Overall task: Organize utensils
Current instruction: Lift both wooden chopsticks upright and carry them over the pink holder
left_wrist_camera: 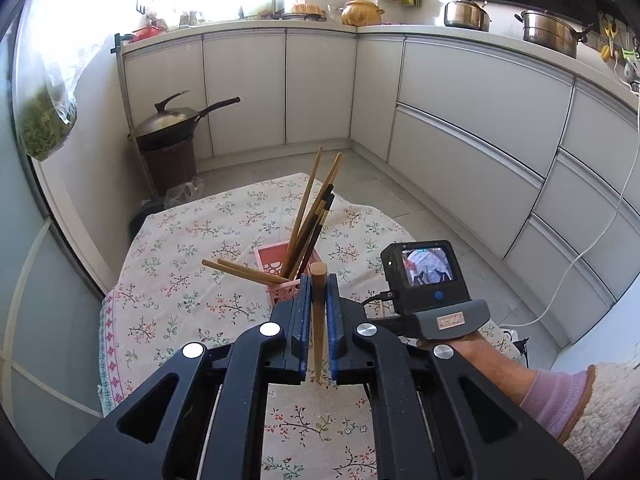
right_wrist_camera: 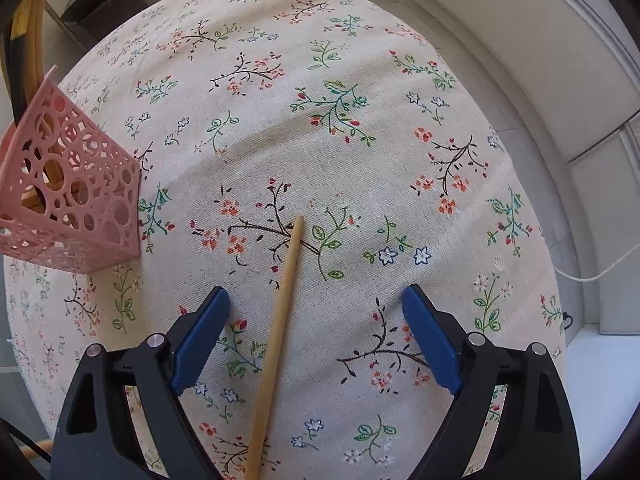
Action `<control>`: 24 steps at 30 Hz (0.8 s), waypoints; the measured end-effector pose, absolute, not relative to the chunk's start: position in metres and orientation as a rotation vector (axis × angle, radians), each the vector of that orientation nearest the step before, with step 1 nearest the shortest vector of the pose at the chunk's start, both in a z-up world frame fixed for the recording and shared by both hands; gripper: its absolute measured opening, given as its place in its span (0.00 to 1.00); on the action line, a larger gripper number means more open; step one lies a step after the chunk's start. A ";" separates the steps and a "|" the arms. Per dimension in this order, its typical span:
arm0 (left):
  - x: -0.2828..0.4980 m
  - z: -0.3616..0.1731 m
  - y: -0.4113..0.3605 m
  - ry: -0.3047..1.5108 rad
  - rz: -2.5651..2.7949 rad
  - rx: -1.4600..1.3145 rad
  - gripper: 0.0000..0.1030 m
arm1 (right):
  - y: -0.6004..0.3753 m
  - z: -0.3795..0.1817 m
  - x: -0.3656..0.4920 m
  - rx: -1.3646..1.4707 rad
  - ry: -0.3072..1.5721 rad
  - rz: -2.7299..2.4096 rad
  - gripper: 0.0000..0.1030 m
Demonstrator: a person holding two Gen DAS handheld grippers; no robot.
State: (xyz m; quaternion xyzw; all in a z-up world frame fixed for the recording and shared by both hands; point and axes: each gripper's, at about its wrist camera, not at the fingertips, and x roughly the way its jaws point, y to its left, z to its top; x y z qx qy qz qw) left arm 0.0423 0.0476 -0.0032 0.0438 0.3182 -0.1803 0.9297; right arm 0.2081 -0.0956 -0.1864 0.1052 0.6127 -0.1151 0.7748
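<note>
In the left wrist view my left gripper [left_wrist_camera: 319, 280] is shut on a wooden chopstick [left_wrist_camera: 318, 320], held upright just in front of a pink perforated holder [left_wrist_camera: 280, 276]. Several wooden and dark chopsticks [left_wrist_camera: 316, 212] lean in that holder. The right gripper unit [left_wrist_camera: 424, 280], held by a hand, hangs over the table to the right. In the right wrist view my right gripper [right_wrist_camera: 316, 300] points down, open, its blue pads [right_wrist_camera: 200, 340] astride a pale chopstick [right_wrist_camera: 280, 320] lying on the floral tablecloth [right_wrist_camera: 360, 160]. The pads stand apart from it. The pink holder [right_wrist_camera: 72, 200] is at the left.
White kitchen cabinets [left_wrist_camera: 460, 120] wrap the back and right, with pots [left_wrist_camera: 466, 14] on the counter. A lidded wok [left_wrist_camera: 176, 120] sits on a brown stand by the table's far left. A white cable [right_wrist_camera: 592, 272] runs across the floor to the right.
</note>
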 end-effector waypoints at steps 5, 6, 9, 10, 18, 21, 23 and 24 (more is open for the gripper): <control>0.038 0.000 0.050 0.638 -0.368 0.087 0.07 | -0.090 -0.181 0.210 0.213 1.294 -0.250 0.60; 0.038 0.001 0.050 0.638 -0.368 0.086 0.07 | -0.085 -0.179 0.209 0.205 1.286 -0.241 0.45; 0.037 0.001 0.052 0.637 -0.366 0.084 0.07 | -0.069 -0.173 0.205 0.155 1.275 -0.206 0.15; 0.037 0.002 0.053 0.637 -0.365 0.084 0.07 | -0.063 -0.173 0.205 0.142 1.273 -0.200 0.11; 0.039 0.006 0.066 0.633 -0.358 0.042 0.07 | -0.075 -0.150 0.185 0.256 1.195 -0.114 0.06; 0.038 0.010 0.068 0.624 -0.359 0.034 0.07 | -0.076 -0.124 0.169 0.293 1.119 -0.077 0.06; 0.036 0.011 0.069 0.620 -0.361 0.028 0.07 | -0.083 -0.106 0.159 0.312 1.076 -0.056 0.06; 0.036 0.012 0.069 0.618 -0.362 0.027 0.07 | -0.087 -0.095 0.150 0.318 1.046 -0.044 0.06</control>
